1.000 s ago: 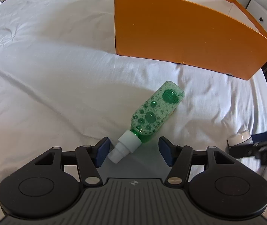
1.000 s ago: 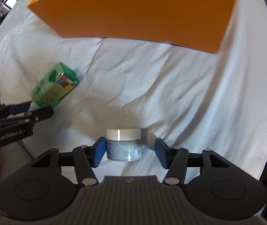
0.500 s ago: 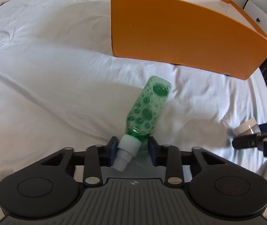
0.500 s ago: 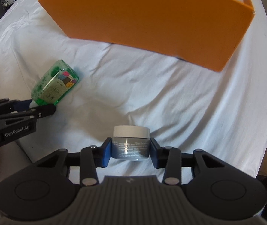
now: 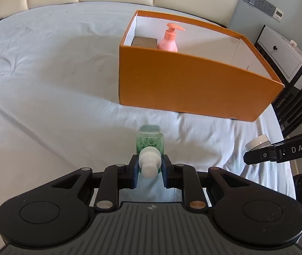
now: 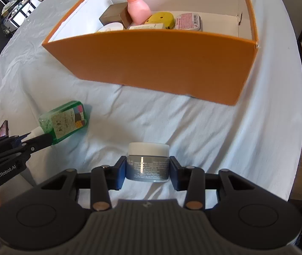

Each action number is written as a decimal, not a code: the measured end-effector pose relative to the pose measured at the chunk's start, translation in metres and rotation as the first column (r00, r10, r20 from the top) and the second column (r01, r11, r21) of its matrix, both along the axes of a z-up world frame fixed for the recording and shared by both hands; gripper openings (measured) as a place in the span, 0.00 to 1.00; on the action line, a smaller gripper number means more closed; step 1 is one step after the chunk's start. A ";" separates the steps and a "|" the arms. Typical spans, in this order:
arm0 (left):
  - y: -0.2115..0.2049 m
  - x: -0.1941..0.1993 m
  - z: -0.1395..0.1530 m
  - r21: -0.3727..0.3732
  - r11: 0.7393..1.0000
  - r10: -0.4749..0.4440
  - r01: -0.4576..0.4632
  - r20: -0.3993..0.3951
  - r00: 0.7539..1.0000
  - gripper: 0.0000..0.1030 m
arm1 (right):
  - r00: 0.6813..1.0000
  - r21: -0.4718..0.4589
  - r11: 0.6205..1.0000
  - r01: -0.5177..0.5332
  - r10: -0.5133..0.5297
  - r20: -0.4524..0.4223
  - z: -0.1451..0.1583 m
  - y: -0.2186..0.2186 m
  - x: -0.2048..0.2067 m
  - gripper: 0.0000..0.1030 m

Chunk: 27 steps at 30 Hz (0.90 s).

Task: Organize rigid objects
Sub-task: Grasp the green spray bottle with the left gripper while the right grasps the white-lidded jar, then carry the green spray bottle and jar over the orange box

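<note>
My left gripper (image 5: 149, 170) is shut on the white cap of a green bottle (image 5: 150, 141) and holds it lifted off the sheet, pointing away from me. The bottle also shows in the right wrist view (image 6: 66, 122). My right gripper (image 6: 147, 171) is shut on a grey jar with a white lid (image 6: 148, 161), raised above the sheet; the jar also shows in the left wrist view (image 5: 257, 142). The orange box (image 5: 193, 85) stands ahead, open at the top, and also shows in the right wrist view (image 6: 155, 63).
The box holds a pink pump bottle (image 6: 137, 5), a brown box (image 6: 113, 14), a yellow item (image 6: 161, 19) and a pink-labelled tin (image 6: 188, 22). White sheet (image 5: 44, 85) covers the table. A dark chair (image 5: 295, 106) and white cabinet (image 5: 278, 53) stand at right.
Both grippers closed on their objects and lifted: the left raised the green bottle by its cap, the right raised the jar. Both views now look higher, into the orange box.
</note>
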<state>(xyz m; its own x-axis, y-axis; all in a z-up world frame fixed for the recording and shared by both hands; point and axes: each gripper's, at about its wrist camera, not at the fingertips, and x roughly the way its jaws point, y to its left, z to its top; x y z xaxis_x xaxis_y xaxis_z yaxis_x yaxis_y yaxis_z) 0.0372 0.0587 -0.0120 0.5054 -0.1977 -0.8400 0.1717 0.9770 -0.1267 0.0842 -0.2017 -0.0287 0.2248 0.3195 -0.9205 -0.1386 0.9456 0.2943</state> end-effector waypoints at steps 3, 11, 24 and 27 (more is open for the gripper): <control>-0.002 0.010 0.004 0.020 1.000 -0.001 0.000 0.022 1.000 0.23 | 1.000 0.006 1.000 0.006 -0.006 0.011 0.007 -0.002 0.001 0.40; -0.013 0.033 0.005 0.048 0.999 -0.004 -0.001 0.105 0.995 0.21 | 0.999 0.031 0.999 0.034 -0.034 0.014 0.012 -0.008 0.009 0.40; -0.024 0.044 -0.001 0.093 0.996 -0.029 0.017 0.128 0.991 0.23 | 0.990 0.106 0.994 0.040 -0.054 0.129 0.074 -0.018 0.033 0.40; -0.025 0.043 0.001 0.092 0.995 -0.040 0.028 0.130 0.991 0.04 | 0.985 0.115 0.993 0.037 -0.055 0.161 0.091 -0.021 0.041 0.40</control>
